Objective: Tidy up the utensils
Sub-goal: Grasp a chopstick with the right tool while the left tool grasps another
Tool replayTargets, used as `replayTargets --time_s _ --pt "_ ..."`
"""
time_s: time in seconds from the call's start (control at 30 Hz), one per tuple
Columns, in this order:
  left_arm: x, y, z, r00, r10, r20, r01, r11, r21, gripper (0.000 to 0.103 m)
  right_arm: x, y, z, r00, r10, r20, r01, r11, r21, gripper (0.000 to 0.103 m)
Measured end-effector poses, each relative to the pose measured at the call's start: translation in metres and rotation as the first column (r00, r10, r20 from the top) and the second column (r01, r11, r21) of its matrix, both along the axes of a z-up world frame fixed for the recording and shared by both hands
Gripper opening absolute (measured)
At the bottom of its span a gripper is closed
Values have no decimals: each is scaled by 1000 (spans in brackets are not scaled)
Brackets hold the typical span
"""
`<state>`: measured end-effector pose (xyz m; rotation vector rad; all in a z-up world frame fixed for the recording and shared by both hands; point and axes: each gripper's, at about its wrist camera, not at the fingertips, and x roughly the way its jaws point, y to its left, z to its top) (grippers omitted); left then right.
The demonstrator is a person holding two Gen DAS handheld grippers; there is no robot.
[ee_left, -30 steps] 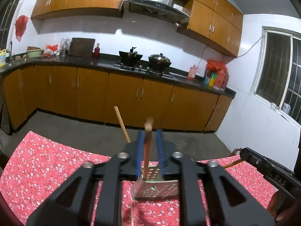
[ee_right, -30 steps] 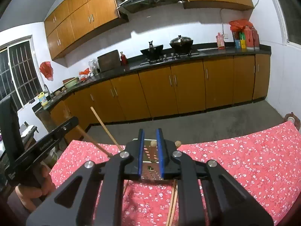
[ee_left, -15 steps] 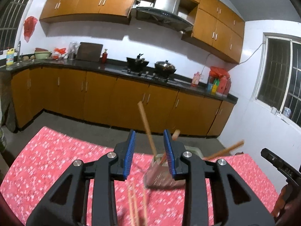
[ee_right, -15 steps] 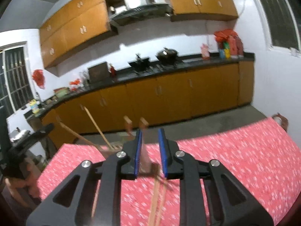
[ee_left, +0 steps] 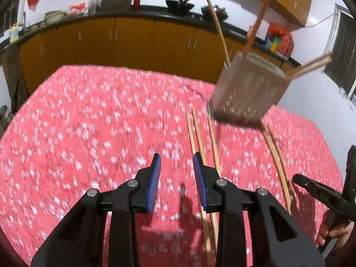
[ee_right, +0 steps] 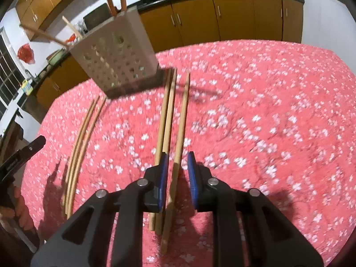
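Setting: a table under a red floral cloth (ee_left: 89,122), with orange kitchen cabinets (ee_left: 133,42) beyond its far edge.
Holder: a perforated metal utensil holder (ee_left: 247,95) stands near the far edge, several wooden sticks jutting from its top and splaying outward.
Loose chopsticks: three chopsticks (ee_right: 169,120) lie side by side mid-table, long axes running from the near edge toward the holder; a curved-looking pair (ee_right: 82,133) lies apart on the left-hand side.
Left gripper (ee_left: 175,178): jaws parted, empty, above bare cloth just beside the three.
Right gripper (ee_right: 176,173): jaws released, straddling one chopstick, not gripping it.
Obstruction: the holder's base sits just past the chopsticks' far tips.
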<state>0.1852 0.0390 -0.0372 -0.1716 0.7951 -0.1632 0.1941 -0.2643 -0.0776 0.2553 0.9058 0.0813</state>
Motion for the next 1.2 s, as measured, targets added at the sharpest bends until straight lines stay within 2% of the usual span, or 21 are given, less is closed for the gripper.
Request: replayTargets --time_s 0.1,0.2,0.33,0.47,0.63,0.73,0.83,1.0,1.2 --pt "-3 -6 -11 999 -24 -22 24 1000 -6 31 1 5 -10 1000 6 -23 -7 1000 -26 18" --pt "-2 -11 -17 998 -51 -43 50 999 -14 31 0 8 -11 1000 13 -12 -14 997 -80 8" --pt "-2 -20 -29 994 -80 -71 78 997 -22 28 1 -1 -7 999 -47 -1 47 990 -134 8" --pt "-2 -26 -38 991 -98 -95 96 995 -23 23 5 -13 -6 996 -85 1 84 988 -127 8" --pt "1 -35 -46 987 -109 -121 112 993 20 17 3 -12 -6 997 -75 11 75 986 -152 8" --pt "-2 -43 -48 988 -110 -105 120 989 92 14 2 -12 -6 998 -68 15 69 985 -160 8" --pt "-3 -44 -49 990 -103 -99 115 985 126 8 2 -9 -7 998 -59 15 60 984 -166 8" --pt "2 -36 -48 993 -72 -95 87 984 158 7 -4 -6 -7 999 -46 24 49 983 -178 9" --pt "19 -6 -48 996 21 -92 -6 987 161 7 4 -6 -7 998 -43 35 49 979 -198 8"
